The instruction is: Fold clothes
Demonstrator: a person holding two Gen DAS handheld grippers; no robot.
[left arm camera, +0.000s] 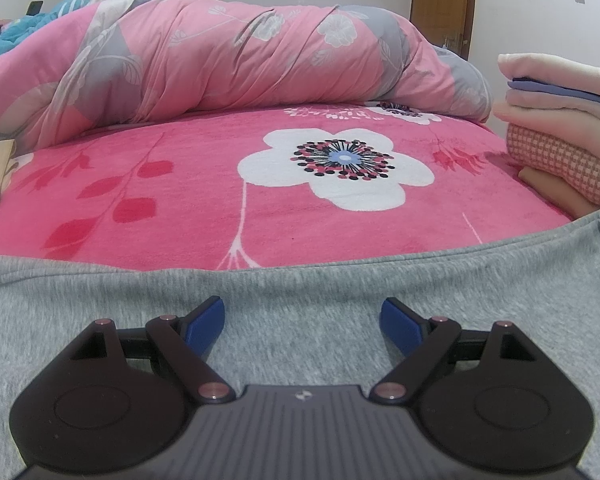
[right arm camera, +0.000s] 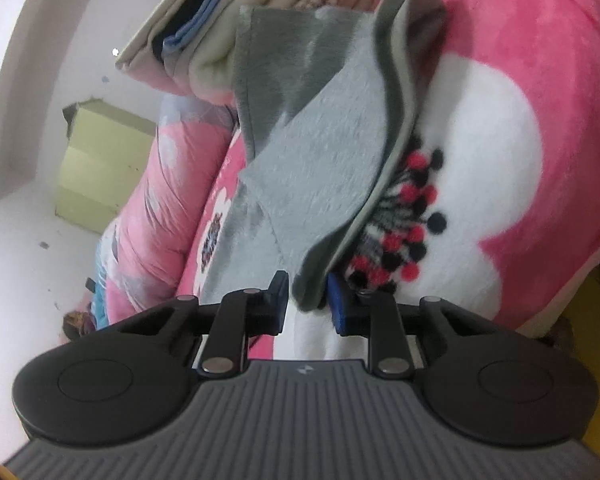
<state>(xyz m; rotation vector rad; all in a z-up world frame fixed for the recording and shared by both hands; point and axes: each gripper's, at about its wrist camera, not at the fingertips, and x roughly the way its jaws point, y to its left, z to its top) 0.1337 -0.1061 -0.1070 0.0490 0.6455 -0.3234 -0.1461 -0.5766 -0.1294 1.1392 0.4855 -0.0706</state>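
A: On the pink floral blanket (left arm camera: 188,200), the grey garment (left arm camera: 300,280) lies near; the left gripper (left arm camera: 303,322) hovers over it, fingers spread, grasping nothing.

B: The right gripper (right arm camera: 308,306) pinches the garment's folded edge; folded clothes (left arm camera: 560,120) stack far right.

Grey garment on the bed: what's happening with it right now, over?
Left gripper open above grey garment. Right gripper closing round its edge, grip unclear. Folded stack alongside, nothing blocking.
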